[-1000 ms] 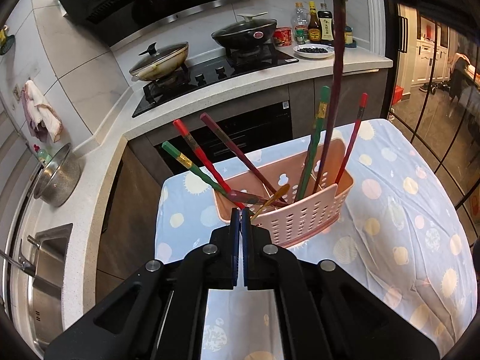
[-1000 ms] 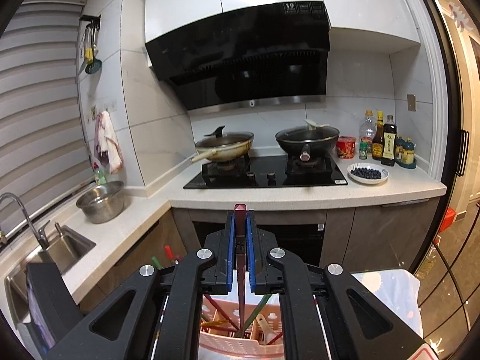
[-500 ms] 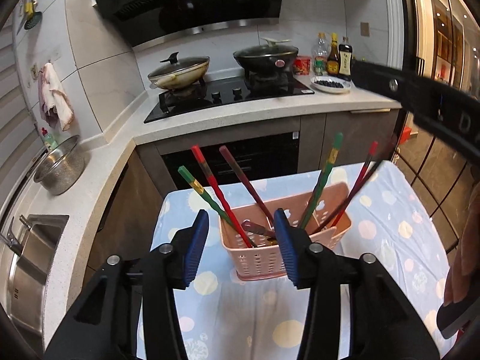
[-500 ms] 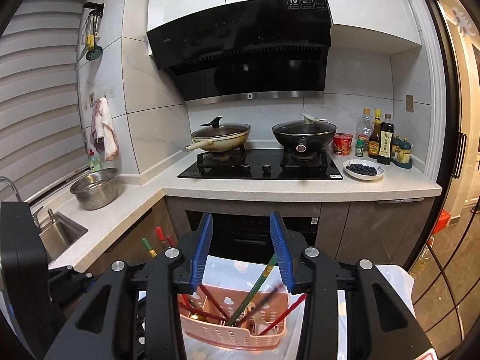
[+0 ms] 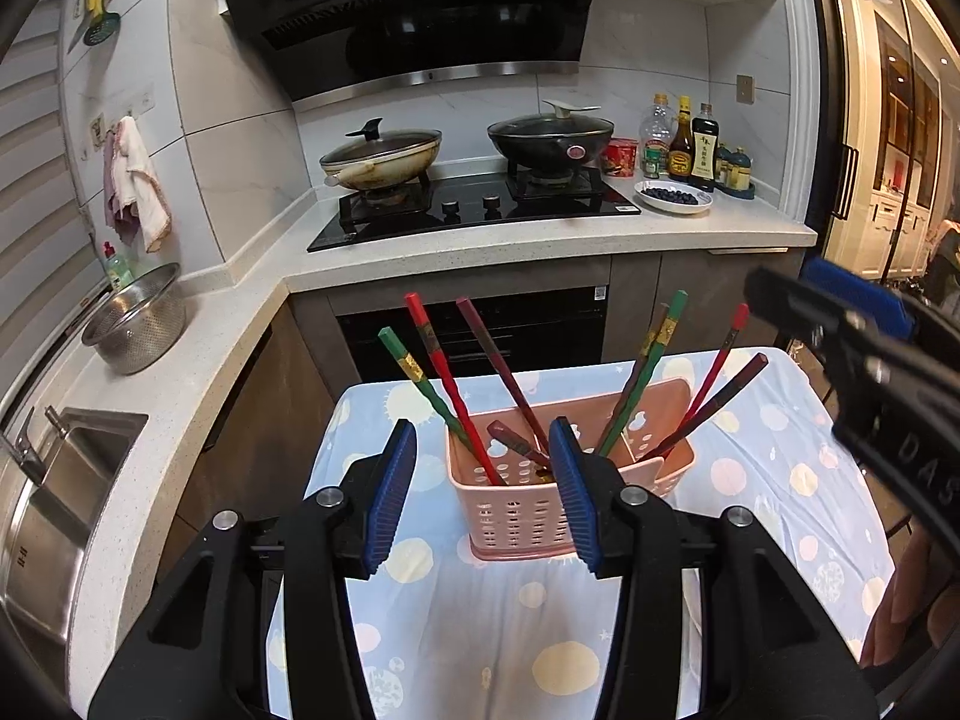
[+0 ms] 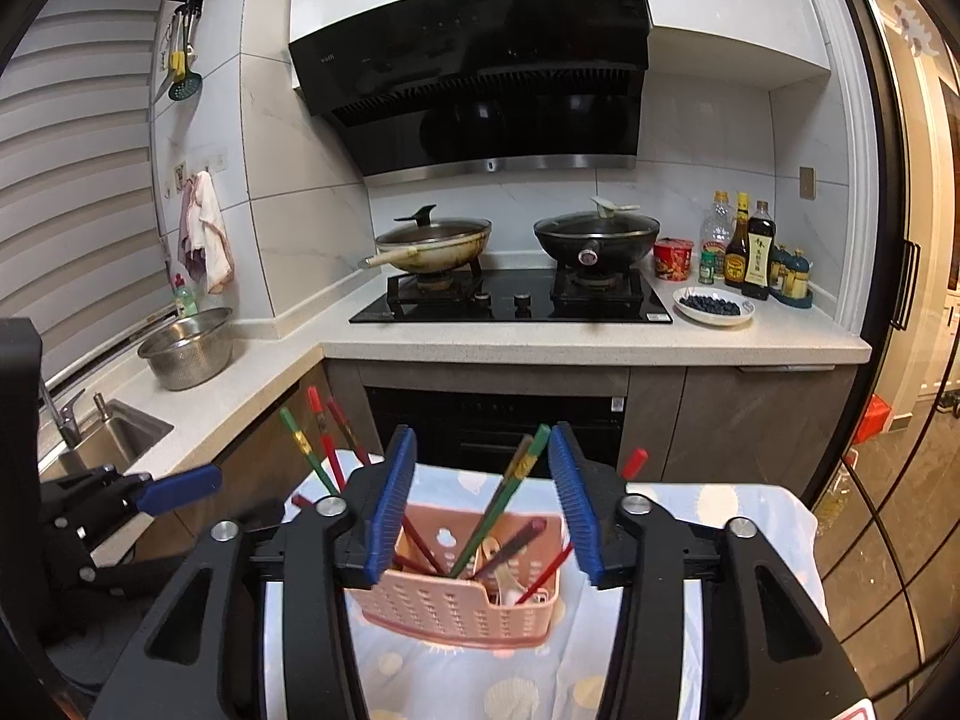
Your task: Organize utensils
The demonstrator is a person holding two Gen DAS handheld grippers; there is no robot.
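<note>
A pink perforated utensil basket (image 5: 522,516) stands on a small table with a light blue dotted cloth (image 5: 780,480). Several red, green and dark brown chopsticks (image 5: 447,384) lean in it, with a spoon among them. The basket also shows in the right wrist view (image 6: 456,606). My left gripper (image 5: 483,492) is open and empty, held just in front of the basket. My right gripper (image 6: 480,504) is open and empty above the basket; it also shows at the right edge of the left wrist view (image 5: 852,312).
A white L-shaped counter (image 5: 540,234) runs behind the table, with a hob and two lidded woks (image 5: 381,159), sauce bottles (image 5: 690,144) and a plate of blueberries (image 5: 675,197). A steel colander (image 5: 138,318) and a sink (image 5: 42,510) lie on the left.
Both grippers have opened. The right one let go of a dark chopstick, which now leans in the basket. Both grippers have drawn back from the basket.
</note>
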